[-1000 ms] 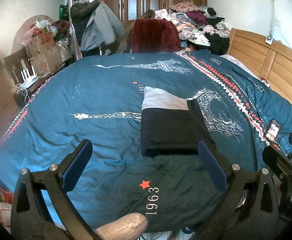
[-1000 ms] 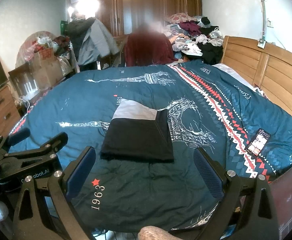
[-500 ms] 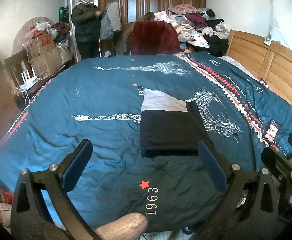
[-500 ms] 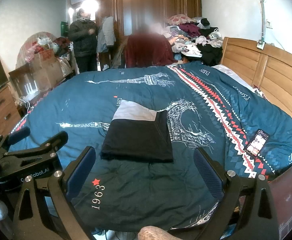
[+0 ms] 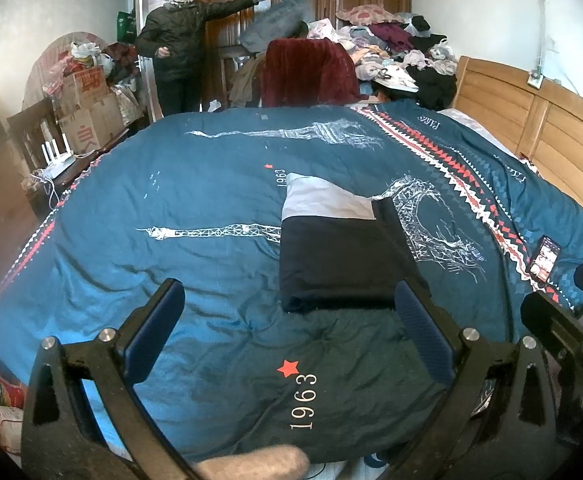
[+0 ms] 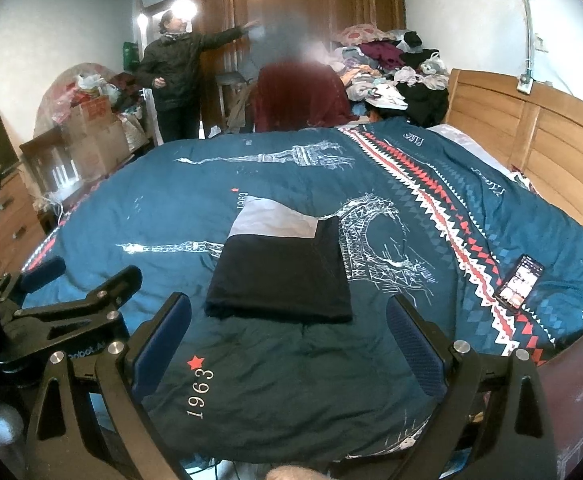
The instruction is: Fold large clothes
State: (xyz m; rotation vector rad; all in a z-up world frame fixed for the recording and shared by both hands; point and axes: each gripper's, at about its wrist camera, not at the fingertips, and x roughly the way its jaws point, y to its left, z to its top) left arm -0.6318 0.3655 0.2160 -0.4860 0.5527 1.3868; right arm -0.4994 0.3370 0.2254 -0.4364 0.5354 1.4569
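Note:
A folded garment (image 5: pixel 339 256) (image 6: pixel 283 272), dark navy with a pale grey band at its far end, lies flat on the blue quilt (image 5: pixel 171 208) (image 6: pixel 371 376) in the middle of the bed. My left gripper (image 5: pixel 289 324) hovers open at the bed's near edge, just short of the garment's near hem, with nothing between its fingers. My right gripper (image 6: pixel 289 332) is open too, held near the same hem and empty. Each gripper shows at the edge of the other's view.
A phone (image 5: pixel 545 258) (image 6: pixel 519 282) lies on the quilt at the right. A person (image 5: pixel 179 44) stands beyond the bed, arm outstretched, with a grey garment (image 5: pixel 279 20) in the air. A clothes pile (image 5: pixel 391 48), cardboard boxes (image 5: pixel 87 108) and a wooden headboard (image 5: pixel 531 136) surround the bed.
Both grippers stay open and almost still. The person at the back held a grey garment, then flung an arm out; the garment is now in the air toward the clothes pile.

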